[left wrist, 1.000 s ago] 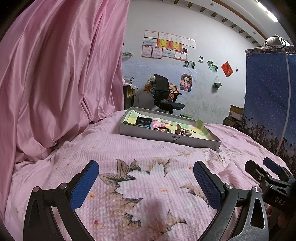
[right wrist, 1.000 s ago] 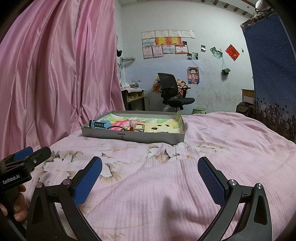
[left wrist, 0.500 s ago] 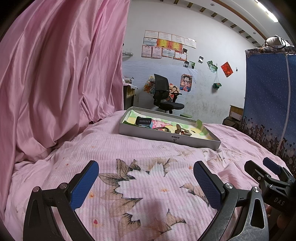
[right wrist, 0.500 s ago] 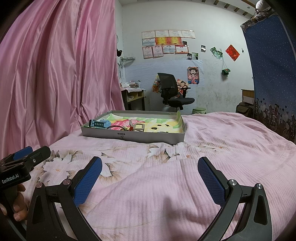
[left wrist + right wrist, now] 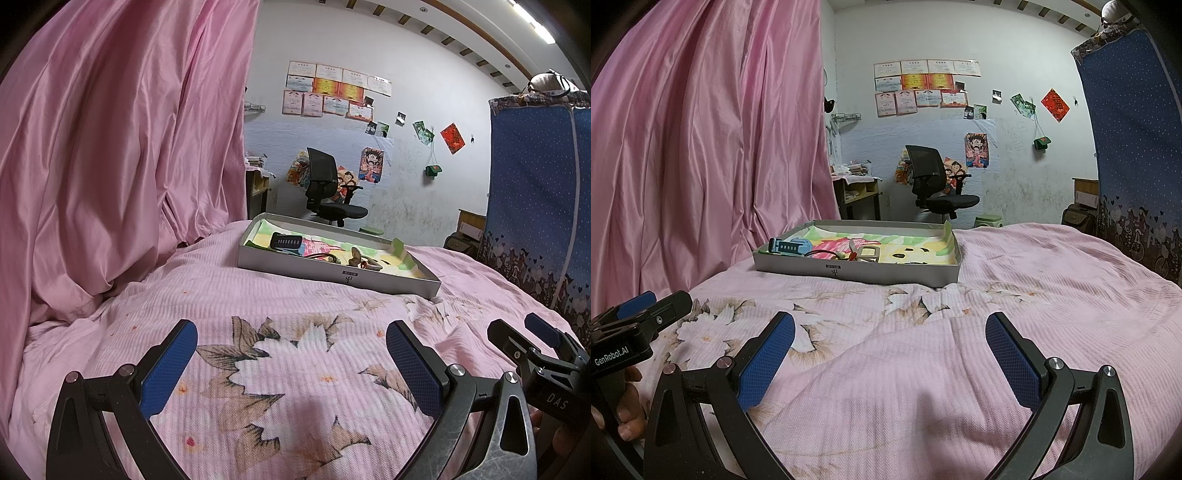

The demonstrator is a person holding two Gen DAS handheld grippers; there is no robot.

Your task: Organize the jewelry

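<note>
Pink flowery bedspread (image 5: 295, 306) covers the whole bed, and a shallow grey tray (image 5: 332, 271) sits flat on it toward the far side.

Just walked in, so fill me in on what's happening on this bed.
A person holds a two-finger gripper in each hand above a pink floral bedspread. The left gripper and the right gripper are both open and empty, short of a shallow grey tray. The tray holds a blue watch and other small pieces. Nothing is picked up yet.
</note>
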